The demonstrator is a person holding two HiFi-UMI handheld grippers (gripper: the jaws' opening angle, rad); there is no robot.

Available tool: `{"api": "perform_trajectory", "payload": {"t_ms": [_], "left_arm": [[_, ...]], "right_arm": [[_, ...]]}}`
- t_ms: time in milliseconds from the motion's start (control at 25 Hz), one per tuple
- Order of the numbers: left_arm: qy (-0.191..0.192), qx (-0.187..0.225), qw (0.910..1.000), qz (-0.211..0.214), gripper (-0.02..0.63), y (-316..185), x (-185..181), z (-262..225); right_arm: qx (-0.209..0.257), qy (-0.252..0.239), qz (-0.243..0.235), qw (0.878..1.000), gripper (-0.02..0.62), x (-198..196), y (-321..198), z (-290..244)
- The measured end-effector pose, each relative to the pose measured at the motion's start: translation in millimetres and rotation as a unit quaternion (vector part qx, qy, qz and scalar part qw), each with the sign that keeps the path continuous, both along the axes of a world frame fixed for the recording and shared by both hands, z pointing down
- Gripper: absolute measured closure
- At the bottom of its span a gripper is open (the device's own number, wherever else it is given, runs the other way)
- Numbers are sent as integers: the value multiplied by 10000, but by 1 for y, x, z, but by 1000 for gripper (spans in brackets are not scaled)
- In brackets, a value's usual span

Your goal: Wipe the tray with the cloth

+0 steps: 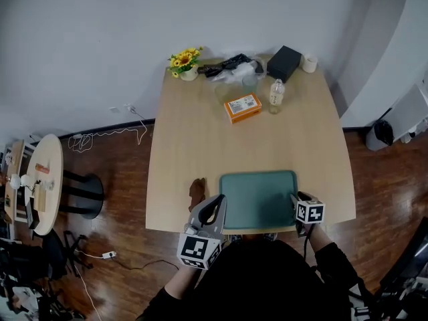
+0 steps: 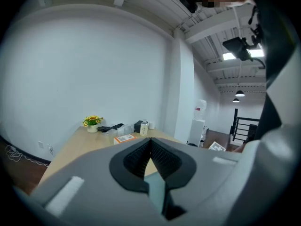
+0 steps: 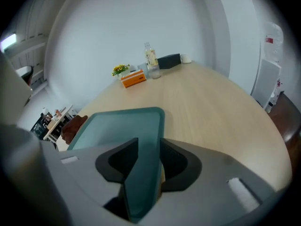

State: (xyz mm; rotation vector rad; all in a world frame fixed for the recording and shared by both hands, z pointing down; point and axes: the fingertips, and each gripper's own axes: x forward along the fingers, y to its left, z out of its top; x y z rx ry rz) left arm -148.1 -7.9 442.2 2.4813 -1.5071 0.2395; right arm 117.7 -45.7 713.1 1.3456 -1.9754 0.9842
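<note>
A teal tray [image 1: 257,199] lies flat at the near edge of the wooden table [image 1: 187,146]. A crumpled brown cloth [image 1: 196,191] sits on the table just left of it. My left gripper [image 1: 217,204] hovers by the tray's near left corner, right of the cloth, shut with nothing in it [image 2: 150,147]. My right gripper [image 1: 295,200] is at the tray's right rim. In the right gripper view the rim of the tray [image 3: 122,126] runs between the jaws of that gripper [image 3: 149,149]; a sliver of table shows beside the right pad. The cloth [image 3: 73,127] lies beyond the tray's far side.
At the table's far end stand a pot of yellow flowers [image 1: 184,62], a clear plastic bag with black items [image 1: 234,69], a black box [image 1: 283,62], a white cup [image 1: 309,63], a bottle [image 1: 275,95] and an orange box [image 1: 243,107]. A round side table [image 1: 40,182] stands on the floor at left.
</note>
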Motion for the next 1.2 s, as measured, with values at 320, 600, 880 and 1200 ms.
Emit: {"api": "perform_trajectory", "payload": {"t_ms": [320,600,880,1200], "left_arm": [[-250,-197,9994,-151,603,-14,-11,22],[-1072,-1920,9725,-767,417,-42,-103,168],[-1510,-3898,9030,-995,264,-13,-146,305],[-1265,-3927,9052,-1019,517,-8,-147,302]], "right_arm": [[-127,354,-436,9983,595,1,1,11],[-193,323,-369,9986,595,-8,3,14],[58,530,191,9984,542,21,-6,7],[-341,357,25,9988,572,12,5,25]]}}
